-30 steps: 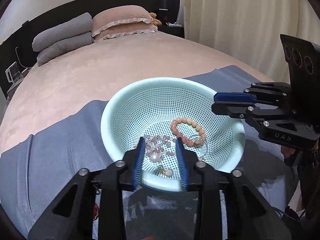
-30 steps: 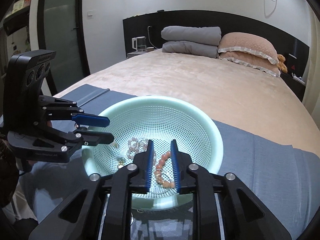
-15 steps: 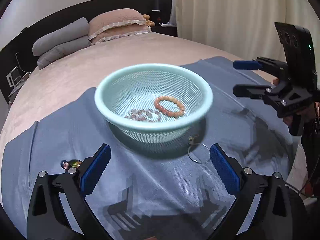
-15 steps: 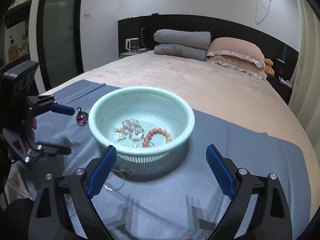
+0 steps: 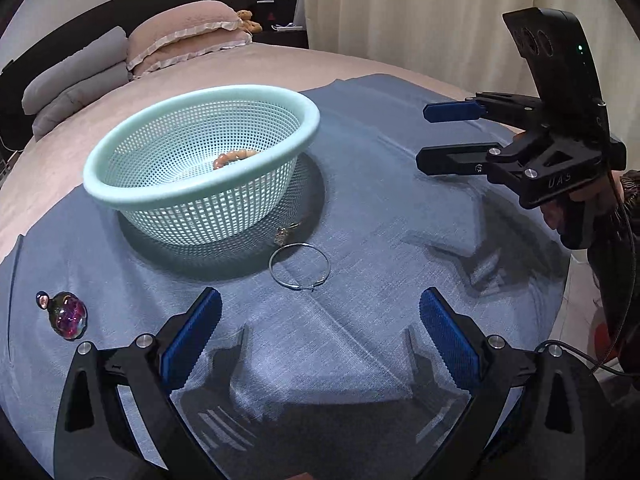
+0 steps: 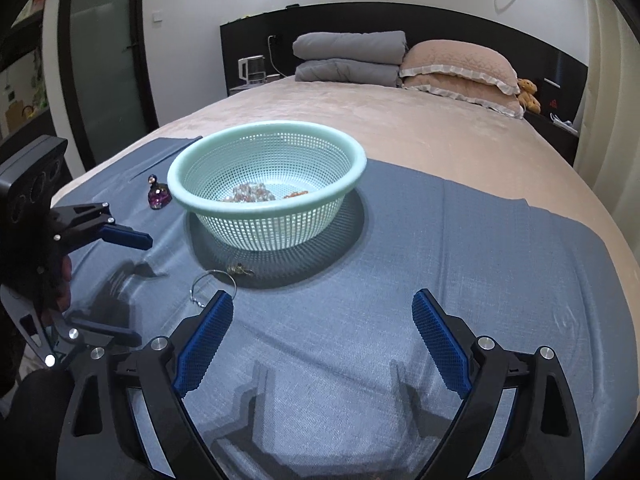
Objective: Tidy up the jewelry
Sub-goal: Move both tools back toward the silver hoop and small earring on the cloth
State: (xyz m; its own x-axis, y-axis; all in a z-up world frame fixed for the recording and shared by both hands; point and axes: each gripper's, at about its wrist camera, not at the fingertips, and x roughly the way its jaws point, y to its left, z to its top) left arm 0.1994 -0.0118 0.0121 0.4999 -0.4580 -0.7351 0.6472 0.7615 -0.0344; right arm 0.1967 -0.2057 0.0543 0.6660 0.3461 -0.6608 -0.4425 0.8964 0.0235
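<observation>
A mint green mesh basket (image 5: 120, 194) (image 6: 208, 208) stands on a blue cloth (image 5: 360, 216) (image 6: 460, 240) on the bed. An orange bead bracelet (image 5: 234, 157) (image 6: 295, 194) and a pale bead bracelet (image 6: 250, 192) lie inside it. A thin silver hoop (image 5: 300, 266) (image 6: 212, 282) and a small gold trinket (image 5: 283, 234) (image 6: 239, 269) lie on the cloth in front of the basket. A purple glass bottle (image 5: 67, 315) (image 6: 159, 194) stands to the left. My left gripper (image 5: 320, 332) (image 6: 132, 284) is open and empty, just short of the hoop. My right gripper (image 6: 322, 340) (image 5: 448, 136) is open and empty, right of the basket.
Grey folded blankets (image 6: 348, 58) and pink pillows (image 6: 460, 74) lie at the head of the bed. A dark headboard (image 6: 440, 24) runs behind them. Curtains (image 5: 420, 12) hang on the right in the left wrist view. A kettle (image 6: 251, 69) stands on the nightstand.
Both grippers have opened wide and pulled back and down from the basket. The hoop and purple bottle came into view on the cloth.
</observation>
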